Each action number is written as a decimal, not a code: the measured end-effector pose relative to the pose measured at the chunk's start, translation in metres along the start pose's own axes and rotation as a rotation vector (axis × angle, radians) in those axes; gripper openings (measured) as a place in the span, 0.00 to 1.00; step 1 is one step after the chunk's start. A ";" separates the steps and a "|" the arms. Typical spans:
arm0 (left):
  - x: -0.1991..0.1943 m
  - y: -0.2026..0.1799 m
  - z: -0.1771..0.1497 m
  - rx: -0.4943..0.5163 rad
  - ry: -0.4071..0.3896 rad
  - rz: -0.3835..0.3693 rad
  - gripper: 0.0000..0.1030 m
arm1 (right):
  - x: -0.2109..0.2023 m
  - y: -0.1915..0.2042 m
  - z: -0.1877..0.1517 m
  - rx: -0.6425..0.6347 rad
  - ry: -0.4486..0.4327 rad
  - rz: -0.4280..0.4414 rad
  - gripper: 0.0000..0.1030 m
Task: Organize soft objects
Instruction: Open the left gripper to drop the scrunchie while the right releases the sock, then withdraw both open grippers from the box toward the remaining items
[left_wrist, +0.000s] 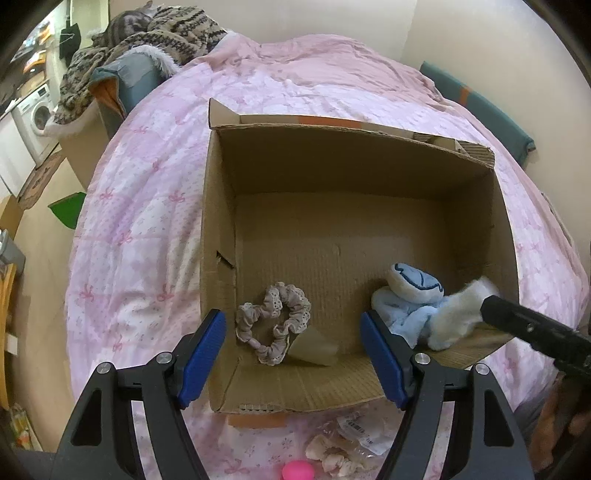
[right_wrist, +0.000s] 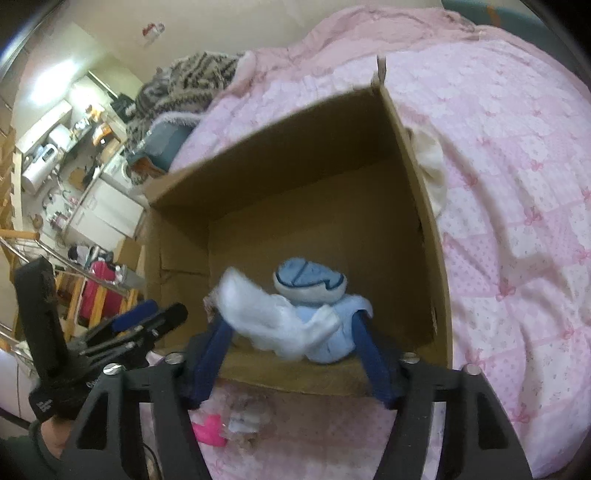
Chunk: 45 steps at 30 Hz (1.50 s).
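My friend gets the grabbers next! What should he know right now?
Left gripper: open, holding nothing, above the scrunchie lying in the cardboard box.
Right gripper: open over the box's near edge; the blue plush and white fluffy piece sit loose between its fingers.
Done: scrunchie, plush and white piece are in the box.
Left: the pink thing and the cream scrunchie in a plastic bag wait on the pink bedspread in front of the box.

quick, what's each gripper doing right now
Left gripper: open, holding nothing, over the scrunchie.
Right gripper: open, plush loose between its fingers.
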<state>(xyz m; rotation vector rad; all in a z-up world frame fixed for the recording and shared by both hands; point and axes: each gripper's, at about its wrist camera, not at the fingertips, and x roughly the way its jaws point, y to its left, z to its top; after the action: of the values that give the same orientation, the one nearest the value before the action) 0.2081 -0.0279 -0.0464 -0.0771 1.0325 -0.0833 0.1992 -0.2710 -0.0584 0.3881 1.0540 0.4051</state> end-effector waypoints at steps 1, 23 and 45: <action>-0.001 0.000 0.000 0.003 -0.003 0.002 0.71 | -0.002 0.001 0.001 -0.007 -0.008 0.007 0.69; -0.036 0.004 -0.008 0.014 -0.050 0.066 0.71 | -0.022 0.003 -0.006 -0.026 -0.042 -0.008 0.69; -0.068 0.020 -0.048 -0.016 -0.021 0.086 0.71 | -0.040 0.025 -0.052 -0.042 -0.014 0.026 0.69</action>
<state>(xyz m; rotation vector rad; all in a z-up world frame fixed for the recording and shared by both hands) 0.1326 -0.0018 -0.0153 -0.0481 1.0145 0.0035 0.1317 -0.2633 -0.0389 0.3674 1.0256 0.4468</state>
